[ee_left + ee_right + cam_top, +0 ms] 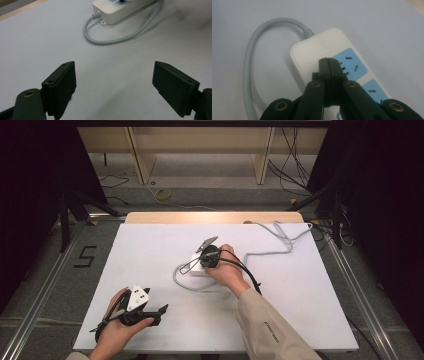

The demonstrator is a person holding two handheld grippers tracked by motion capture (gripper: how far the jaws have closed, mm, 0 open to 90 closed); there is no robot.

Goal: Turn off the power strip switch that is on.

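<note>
Table (150, 250) covered in white, a white power strip (199, 265) lying near its middle. Strip's grey cable (280, 240) leaves the end, loops round beside the body and runs off toward the far right edge of the table. Blue socket faces (350, 63) on top of the strip, seen in the right gripper view.

Right gripper (328, 61): jaws pressed fully together, nothing between them. Tips sit over the strip's top, at the edge of the nearest blue socket (whether they actually touch the plastic cannot be told). In the high view the right hand (227, 272) holds this gripper directly above the strip.

Left gripper (113, 82): jaws standing wide apart, only bare table surface between them, nothing held. It sits low near the front left of the table in the left hand (117, 325), well apart from the strip. Left gripper view looks along the table toward the strip's cable end.
</note>
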